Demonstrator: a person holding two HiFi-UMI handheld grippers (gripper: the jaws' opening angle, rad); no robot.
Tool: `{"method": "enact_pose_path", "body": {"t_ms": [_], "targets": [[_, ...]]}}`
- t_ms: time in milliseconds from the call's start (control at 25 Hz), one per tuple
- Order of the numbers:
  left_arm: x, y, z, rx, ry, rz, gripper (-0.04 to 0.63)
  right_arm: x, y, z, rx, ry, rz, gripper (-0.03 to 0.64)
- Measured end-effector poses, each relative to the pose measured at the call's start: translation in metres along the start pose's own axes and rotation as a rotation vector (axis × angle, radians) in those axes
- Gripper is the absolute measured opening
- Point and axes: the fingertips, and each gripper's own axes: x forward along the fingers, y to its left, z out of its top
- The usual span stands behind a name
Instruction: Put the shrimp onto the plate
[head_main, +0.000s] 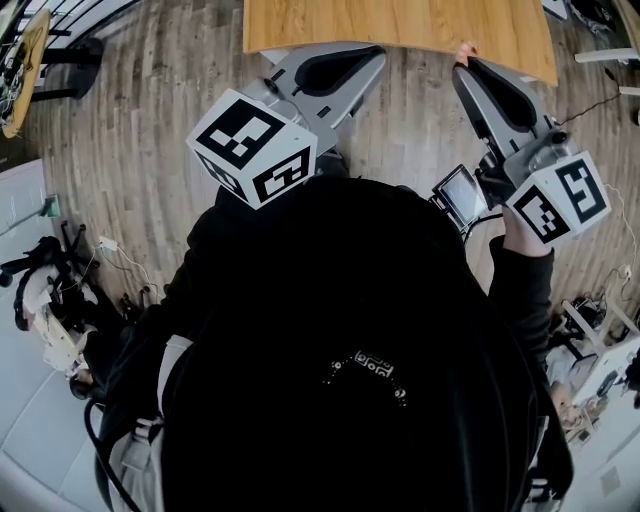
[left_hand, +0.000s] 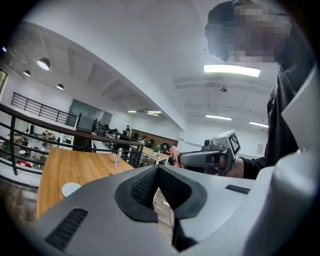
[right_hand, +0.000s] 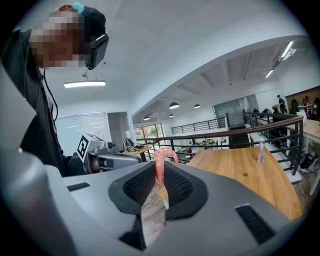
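The right tool (right_hand: 159, 175) grips the shrimp (right_hand: 159, 159), which stands lengthwise past its tips. The plate (left_hand: 70, 189) lies on the counter (left_hand: 85, 167) to the left, nearer the empty, clenched left tool (left_hand: 158, 171).

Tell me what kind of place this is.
Probably an open-plan office or lab on a mezzanine: black railing, long wooden table, strip ceiling lights, more desks beyond the railing.
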Motion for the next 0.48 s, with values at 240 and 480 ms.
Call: {"method": "enact_pose_path", "body": {"t_ms": [240, 480], "targets": [[-0.008, 0.049, 0.011, -0.006, 0.001, -0.02, -0.002, 0.047, -0.002, 0.012, 0.004, 0.011, -0.023, 0.063], [-0.026, 0.119, 0.015, -0.011, 0.015, -0.005, -0.002, 0.12, -0.001, 0.026, -0.006, 0.037, -0.01, 0.063]]}}
